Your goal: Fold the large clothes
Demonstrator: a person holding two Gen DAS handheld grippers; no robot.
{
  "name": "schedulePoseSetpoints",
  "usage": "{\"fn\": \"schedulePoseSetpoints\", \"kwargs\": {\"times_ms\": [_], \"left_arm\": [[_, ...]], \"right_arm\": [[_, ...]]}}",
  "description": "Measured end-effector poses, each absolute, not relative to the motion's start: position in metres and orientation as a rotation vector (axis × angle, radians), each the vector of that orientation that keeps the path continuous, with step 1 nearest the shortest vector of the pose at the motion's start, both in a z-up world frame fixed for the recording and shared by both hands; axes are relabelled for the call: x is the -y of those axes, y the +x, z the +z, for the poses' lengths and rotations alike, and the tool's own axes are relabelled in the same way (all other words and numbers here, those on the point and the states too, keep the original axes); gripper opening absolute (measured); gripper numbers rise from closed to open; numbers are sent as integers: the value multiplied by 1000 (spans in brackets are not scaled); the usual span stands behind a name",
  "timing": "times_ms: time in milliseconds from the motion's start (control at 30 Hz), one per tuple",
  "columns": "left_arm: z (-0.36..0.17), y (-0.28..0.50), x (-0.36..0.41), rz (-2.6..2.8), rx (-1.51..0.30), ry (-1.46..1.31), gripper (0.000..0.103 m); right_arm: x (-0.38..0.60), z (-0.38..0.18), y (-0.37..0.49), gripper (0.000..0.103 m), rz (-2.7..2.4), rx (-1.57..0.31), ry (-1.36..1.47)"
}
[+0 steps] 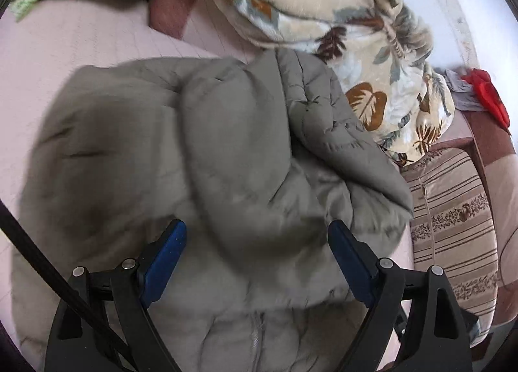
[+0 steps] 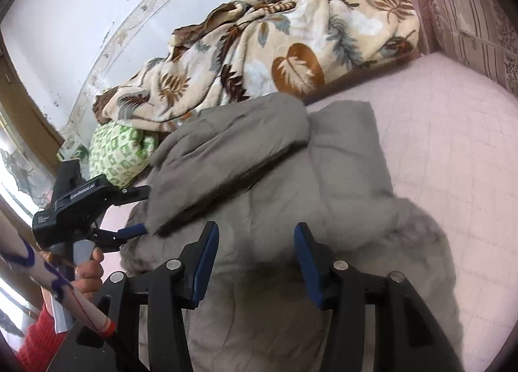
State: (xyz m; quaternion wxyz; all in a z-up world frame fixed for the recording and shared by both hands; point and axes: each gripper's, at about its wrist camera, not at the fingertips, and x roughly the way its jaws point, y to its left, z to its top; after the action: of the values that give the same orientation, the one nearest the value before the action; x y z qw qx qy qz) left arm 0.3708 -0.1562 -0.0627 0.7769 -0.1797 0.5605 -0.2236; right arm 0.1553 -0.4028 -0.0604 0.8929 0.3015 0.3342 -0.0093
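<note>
Both claws hang over a grey padded coat (image 2: pixel 268 177) spread on the pink bedsheet (image 2: pixel 453 132) as I work the fold from afar: my left gripper (image 1: pixel 257 242) stands with its blue pads wide apart, nothing between them, above the bulky folded-over middle of the garment, and my right gripper (image 2: pixel 255 258) is likewise spread and empty, hovering over the lower body of the coat. Seen from the right wrist camera, the left claw reaches in beside a sleeve (image 2: pixel 233 151) laid across the coat's chest, its tips at the sleeve's edge. A leaf-print blanket (image 2: pixel 291 41) is heaped beside the coat along the wall, with a green patterned bundle (image 2: pixel 119 151) near the collar end and a striped pillow (image 1: pixel 453 216) off to the side. By my judgement the sleeve is in and the body fold comes next: I should take thick hem fabric on both sides at matching spots, close firmly since padding slips, lift level, and keep the blanket out of the fold.
</note>
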Motion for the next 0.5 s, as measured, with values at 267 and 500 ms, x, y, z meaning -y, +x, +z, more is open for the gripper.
{"fn": "schedulePoseSetpoints", "kwargs": {"times_ms": [267,500], "left_arm": [[-37,357,178,-484,-1213,-246,16],[-43,303,133,-479,-1186,-218,16]], "right_arm": [[421,-70,161,53,-63,-690,698],[405,-47,159,53,-87,-610,651]]}}
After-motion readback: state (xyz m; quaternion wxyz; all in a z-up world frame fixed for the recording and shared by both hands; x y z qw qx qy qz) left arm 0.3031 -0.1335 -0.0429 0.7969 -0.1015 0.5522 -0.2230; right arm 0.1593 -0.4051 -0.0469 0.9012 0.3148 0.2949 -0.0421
